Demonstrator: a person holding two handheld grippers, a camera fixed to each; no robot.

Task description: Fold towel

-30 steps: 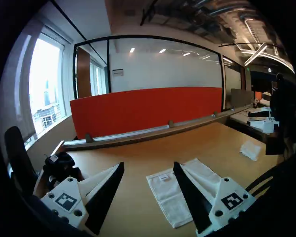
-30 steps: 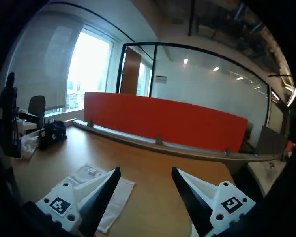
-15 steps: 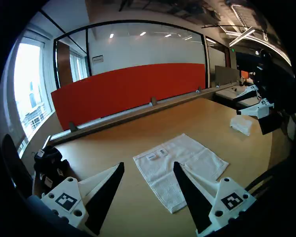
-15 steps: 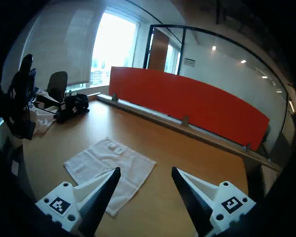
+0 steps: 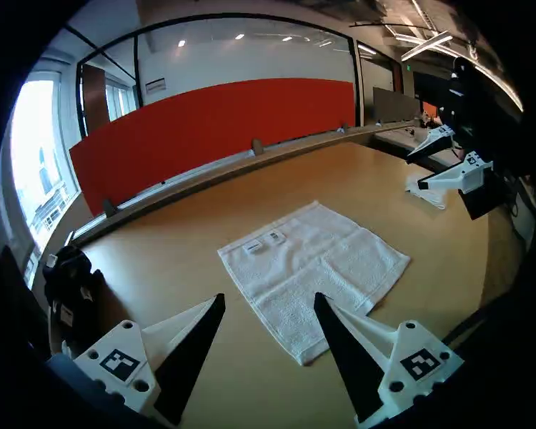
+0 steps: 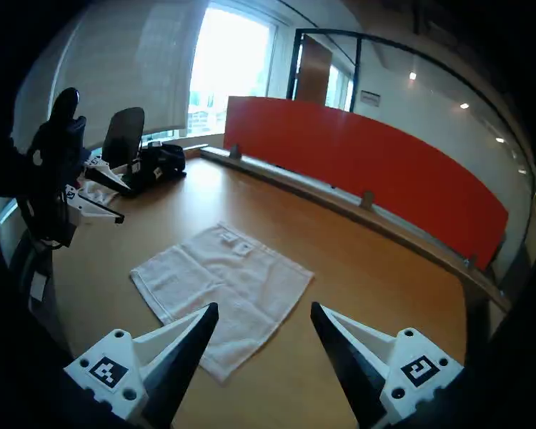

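Observation:
A white towel (image 5: 312,262) lies spread flat on the wooden table (image 5: 196,243), its small labels facing up near the far edge. In the left gripper view my left gripper (image 5: 268,304) hangs open above the towel's near corner, nothing between its fingers. The right gripper (image 5: 439,161) appears far off at the right, open. In the right gripper view the same towel (image 6: 221,279) lies just ahead, and my right gripper (image 6: 263,312) is open above its near edge. The left gripper (image 6: 100,189) is visible at the far left, held by a person.
A red divider panel (image 5: 211,125) runs along the table's far side. A black bag (image 5: 68,279) sits at the left table end, also the black bag (image 6: 161,159) near a chair (image 6: 121,136). A folded white cloth (image 5: 429,193) lies at the right.
Both grippers have tilted down and risen over the last second, so the towel has come fully into sight ahead of each. Both stayed open; the towel has not moved.

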